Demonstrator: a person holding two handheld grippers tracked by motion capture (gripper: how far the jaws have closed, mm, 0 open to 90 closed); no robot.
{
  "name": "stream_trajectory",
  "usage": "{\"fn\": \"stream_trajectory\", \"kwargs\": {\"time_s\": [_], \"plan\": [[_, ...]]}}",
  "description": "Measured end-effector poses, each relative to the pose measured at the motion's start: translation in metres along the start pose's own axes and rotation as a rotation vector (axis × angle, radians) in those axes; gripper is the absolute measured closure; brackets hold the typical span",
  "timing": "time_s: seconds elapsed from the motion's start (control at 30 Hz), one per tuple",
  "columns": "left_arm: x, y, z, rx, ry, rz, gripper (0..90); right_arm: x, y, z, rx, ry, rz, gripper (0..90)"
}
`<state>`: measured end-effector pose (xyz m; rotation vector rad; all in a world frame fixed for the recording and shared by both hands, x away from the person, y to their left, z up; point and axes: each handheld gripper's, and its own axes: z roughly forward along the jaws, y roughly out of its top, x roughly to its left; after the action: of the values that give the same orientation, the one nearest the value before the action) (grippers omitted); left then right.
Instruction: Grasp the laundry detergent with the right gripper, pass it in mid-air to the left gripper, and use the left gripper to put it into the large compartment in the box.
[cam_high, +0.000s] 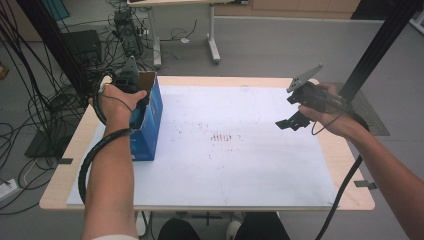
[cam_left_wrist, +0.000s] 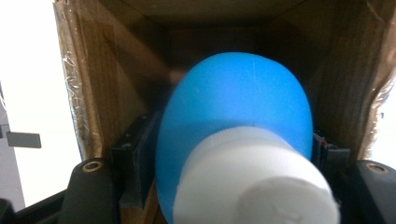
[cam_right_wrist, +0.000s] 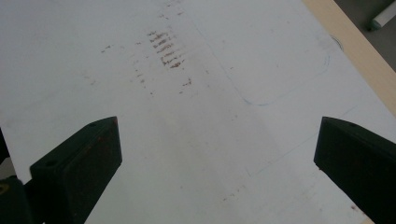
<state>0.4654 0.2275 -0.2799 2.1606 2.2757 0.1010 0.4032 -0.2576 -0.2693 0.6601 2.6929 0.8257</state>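
Leftmost, left gripper (cam_high: 131, 87): plunged into the open top of the blue carton (cam_high: 150, 127) at the table's left edge, jaws close on either side of a blue bulb-shaped bottle with a white cap (cam_left_wrist: 236, 140), whether pressing it or slackening cannot be told; the bottle sits between the brown walls, presumably for stowing there. Rightward, right gripper (cam_high: 295, 121): jaws wide apart, holding nothing, held idle above the stained white mat (cam_right_wrist: 196, 140), well apart from the carton.
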Motion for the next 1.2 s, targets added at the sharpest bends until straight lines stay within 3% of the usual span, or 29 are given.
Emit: {"fn": "stream_trajectory", "kwargs": {"time_s": [0.73,0.97,1.2], "plan": [[-0.004,-0.003,-0.027,-0.04,0.04,0.018,25.6,0.001,0.005,-0.001,-0.014,-0.002,-0.012,1.0],[-0.005,-0.008,-0.047,-0.057,0.042,0.032,24.8,0.001,0.007,-0.001,-0.015,-0.003,-0.013,1.0],[-0.012,-0.015,-0.073,-0.105,0.017,0.065,20.4,0.0,0.008,-0.001,-0.007,-0.005,-0.001,1.0]]}}
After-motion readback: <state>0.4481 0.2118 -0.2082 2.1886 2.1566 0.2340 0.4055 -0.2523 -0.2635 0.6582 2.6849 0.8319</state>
